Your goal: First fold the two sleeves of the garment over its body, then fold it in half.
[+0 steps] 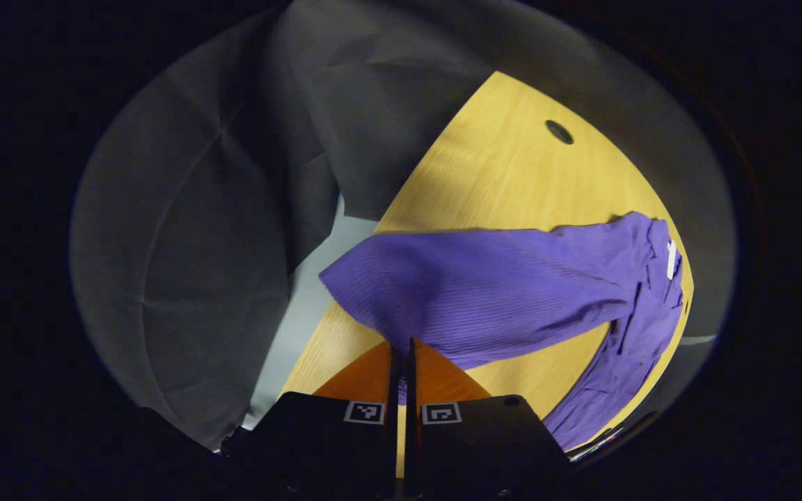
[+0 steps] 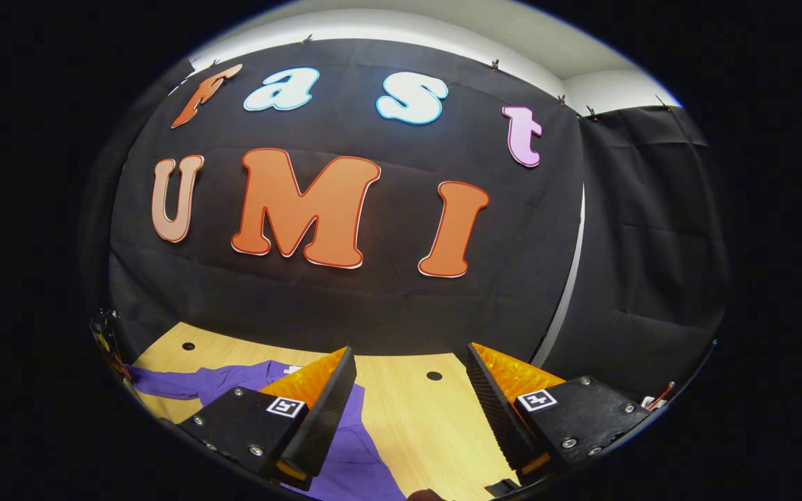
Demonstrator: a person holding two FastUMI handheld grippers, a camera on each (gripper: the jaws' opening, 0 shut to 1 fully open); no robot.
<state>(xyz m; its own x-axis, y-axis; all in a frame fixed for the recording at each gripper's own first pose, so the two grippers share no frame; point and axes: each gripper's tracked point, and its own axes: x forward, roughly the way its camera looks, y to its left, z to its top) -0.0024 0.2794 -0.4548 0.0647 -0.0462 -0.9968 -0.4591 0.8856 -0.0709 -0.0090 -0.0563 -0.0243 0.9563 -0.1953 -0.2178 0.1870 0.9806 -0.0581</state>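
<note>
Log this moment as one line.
left gripper: shut on sleeve, lifted | right gripper: open, empty | table

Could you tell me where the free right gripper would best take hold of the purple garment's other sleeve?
Probably at the cuff end of the sleeve lying flat on the table, coming down from above with open fingers astride its edge. The right gripper hangs open; the left gripper pinches the lifted sleeve.

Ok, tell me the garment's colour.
Purple, with a fine ribbed texture, on the garment; clearest in the left gripper view.
</note>
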